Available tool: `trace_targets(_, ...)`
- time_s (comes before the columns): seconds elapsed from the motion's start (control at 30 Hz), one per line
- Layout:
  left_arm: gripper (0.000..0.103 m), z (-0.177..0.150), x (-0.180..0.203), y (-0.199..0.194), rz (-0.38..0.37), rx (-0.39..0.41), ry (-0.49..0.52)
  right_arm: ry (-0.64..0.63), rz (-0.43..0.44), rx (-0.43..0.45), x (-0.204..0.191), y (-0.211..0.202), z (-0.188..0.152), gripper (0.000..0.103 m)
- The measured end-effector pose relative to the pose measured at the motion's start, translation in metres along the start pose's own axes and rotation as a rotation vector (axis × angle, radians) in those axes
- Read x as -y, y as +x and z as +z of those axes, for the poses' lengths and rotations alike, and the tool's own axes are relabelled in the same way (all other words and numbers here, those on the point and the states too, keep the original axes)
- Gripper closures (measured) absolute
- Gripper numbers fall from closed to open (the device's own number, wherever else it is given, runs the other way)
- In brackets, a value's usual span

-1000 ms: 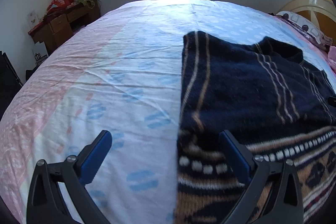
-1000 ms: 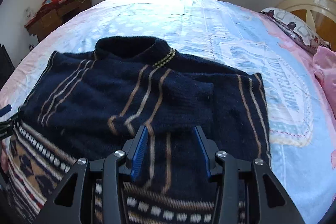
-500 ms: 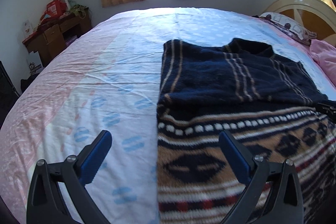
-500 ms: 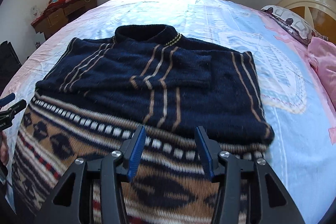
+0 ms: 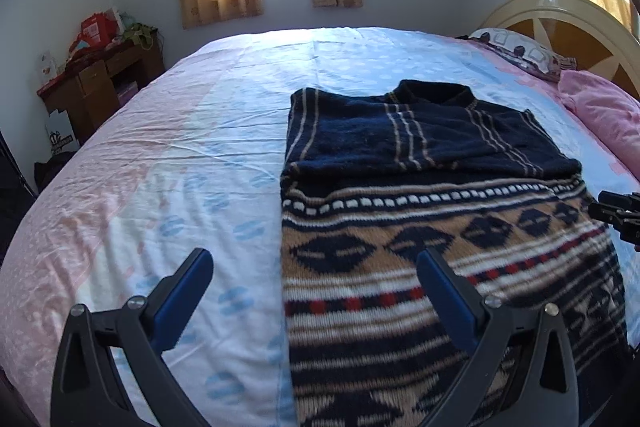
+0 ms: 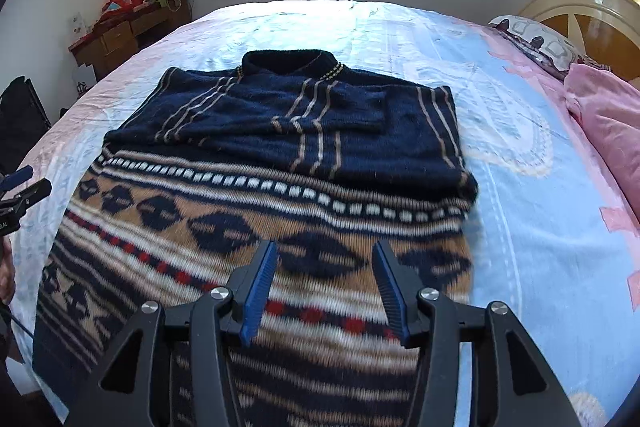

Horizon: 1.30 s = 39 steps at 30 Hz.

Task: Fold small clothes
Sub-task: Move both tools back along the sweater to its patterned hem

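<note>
The sweater point(image 6: 280, 163) is a thick, fuzzy knit, matt and a bit coarse-looking, woolly all over. The bedsheet point(image 5: 168, 163) under it is thin printed cloth, smooth with fine creases, no shine. The right gripper point(image 6: 324, 287) looks made of matt black plastic with shiny round metal bolts, and its fingers point(image 6: 258, 287) are faced with ribbed blue pads. Same build on the left gripper point(image 5: 316, 291). The headboard point(image 5: 568, 15) is glossy, cream-painted. The desk point(image 6: 128, 31) is dark varnished wood. The pink pillow point(image 6: 608, 123) is soft matt fabric.
</note>
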State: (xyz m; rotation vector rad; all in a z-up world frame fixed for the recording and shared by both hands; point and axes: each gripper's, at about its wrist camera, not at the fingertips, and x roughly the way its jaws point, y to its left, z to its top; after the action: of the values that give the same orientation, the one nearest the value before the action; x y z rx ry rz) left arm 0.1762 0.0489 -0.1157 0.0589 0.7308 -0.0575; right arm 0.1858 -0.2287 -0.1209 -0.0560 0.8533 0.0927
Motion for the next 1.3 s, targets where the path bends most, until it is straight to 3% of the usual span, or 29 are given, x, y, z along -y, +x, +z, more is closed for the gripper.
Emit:
trace_targets(0.5,0.0,-0.033,0.007,-0.049,-0.029,0.007,0.04,-0.022,0.006,0.015,-0.012,-0.05,-0.045,0.048)
trace_targets(0.87,0.0,-0.066,0.007,-0.055,-0.035,-0.07,0.038,-0.059,0.008,-0.015,-0.026,-0.069,-0.084,0.048)
trace_targets(1.3,0.0,-0.098,0.004,-0.056,-0.046,-0.14,0.029,-0.014,-0.012,-0.075,-0.016,-0.069,-0.122,0.048)
